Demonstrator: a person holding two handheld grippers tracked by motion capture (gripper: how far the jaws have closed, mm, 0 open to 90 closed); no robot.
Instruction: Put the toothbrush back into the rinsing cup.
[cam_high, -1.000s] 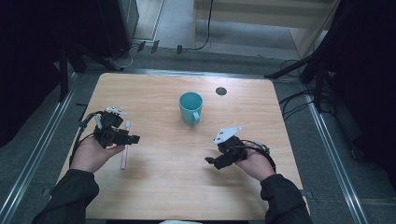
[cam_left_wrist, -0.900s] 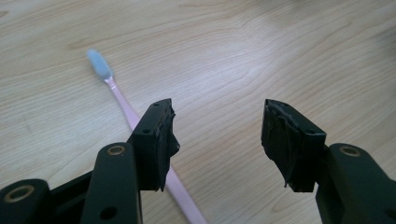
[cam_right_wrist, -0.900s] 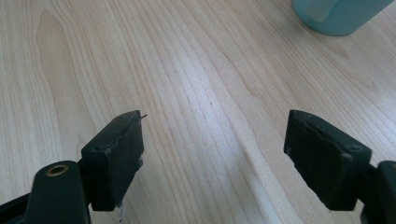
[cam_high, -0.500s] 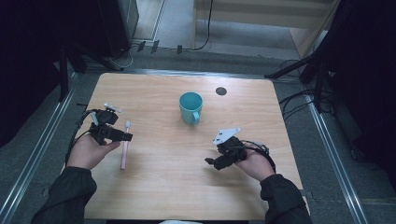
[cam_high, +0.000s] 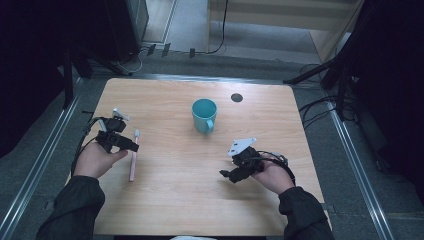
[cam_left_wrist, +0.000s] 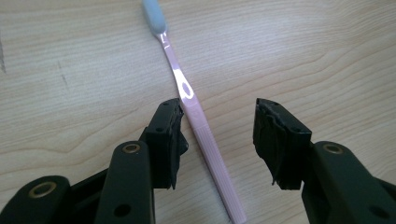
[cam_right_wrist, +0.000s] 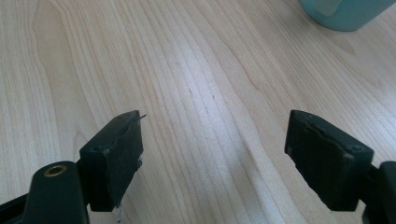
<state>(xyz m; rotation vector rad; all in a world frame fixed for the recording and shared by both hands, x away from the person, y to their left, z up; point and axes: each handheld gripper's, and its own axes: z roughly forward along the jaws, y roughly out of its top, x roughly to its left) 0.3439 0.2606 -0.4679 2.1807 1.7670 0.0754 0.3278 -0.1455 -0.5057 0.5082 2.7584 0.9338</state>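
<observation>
Table (cam_high: 200, 200): slick bare wood. Cup (cam_high: 204, 115) mid-table, well clear. Toothbrush (cam_left_wrist: 196, 116) flat at left edge, between spread left gripper (cam_left_wrist: 217, 135) jaws, touching one. Off-centre closing may skid or roll thin handle. Right gripper (cam_right_wrist: 215, 158) spread wide, idle.

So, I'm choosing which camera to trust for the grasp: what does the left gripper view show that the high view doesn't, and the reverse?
Left gripper view alone: the open gap between the left gripper fingers, with the toothbrush handle running between them close to one finger, flat on the table.

High view alone: the teal cup, a dark round spot beyond it, the right gripper over bare wood, both forearms, the floor.

Both: the pink toothbrush with its pale head pointing away from the person, the left gripper at its handle, the wooden table.
</observation>
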